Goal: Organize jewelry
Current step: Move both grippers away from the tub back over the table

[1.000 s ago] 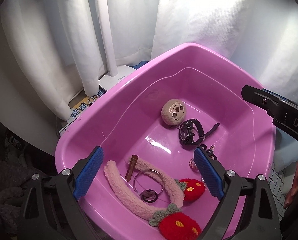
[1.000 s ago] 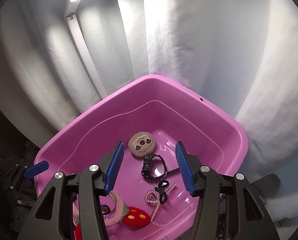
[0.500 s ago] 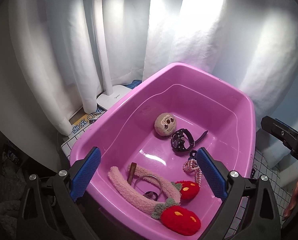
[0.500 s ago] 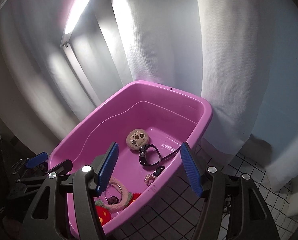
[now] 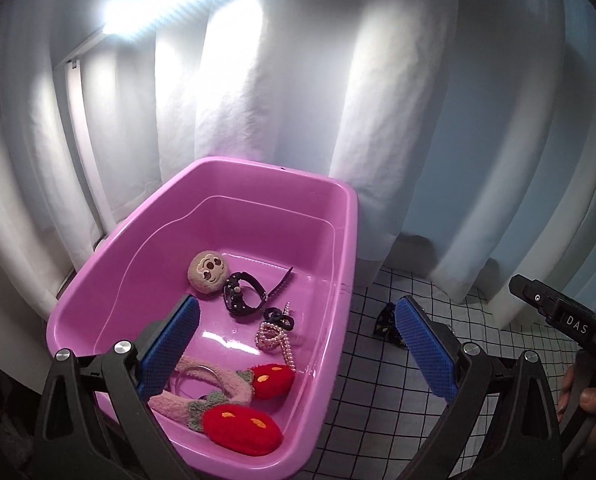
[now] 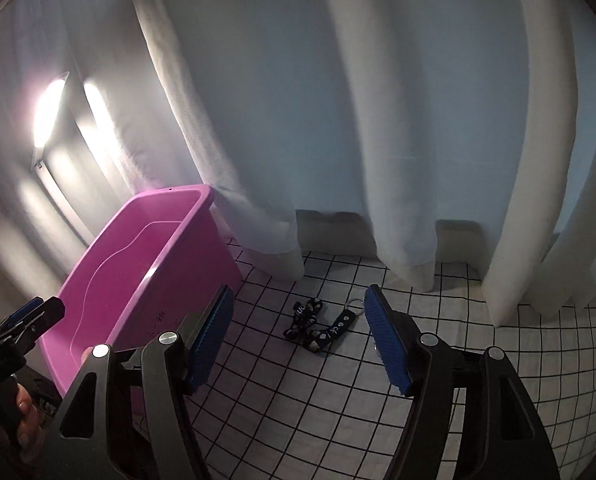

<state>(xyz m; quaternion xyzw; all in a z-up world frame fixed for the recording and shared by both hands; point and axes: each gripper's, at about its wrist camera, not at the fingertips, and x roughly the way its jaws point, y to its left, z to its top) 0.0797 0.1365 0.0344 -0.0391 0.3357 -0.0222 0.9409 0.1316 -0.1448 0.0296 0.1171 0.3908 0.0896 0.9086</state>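
With both sets of fingers spread wide and empty, risks snagging the lanyard (image 6: 317, 326), low centre on the checked worktop (image 6: 337, 400), right gripper (image 6: 299, 344) poised above; could drag its keyring, missing the pink tub (image 6: 138, 280) at left.

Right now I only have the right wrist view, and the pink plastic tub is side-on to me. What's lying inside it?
Observer: A black wristwatch lies near the middle of the pink plastic tub, beside a round beige plush face.
Operator: Any beads?
Observer: Yes, a string of pearl beads lies just nearer than the watch, touching a small black clip.
Operator: And the left claw?
Observer: The left claw hovers open and empty at the tub's near end, where a pink fuzzy headband with red plush strawberries lies.
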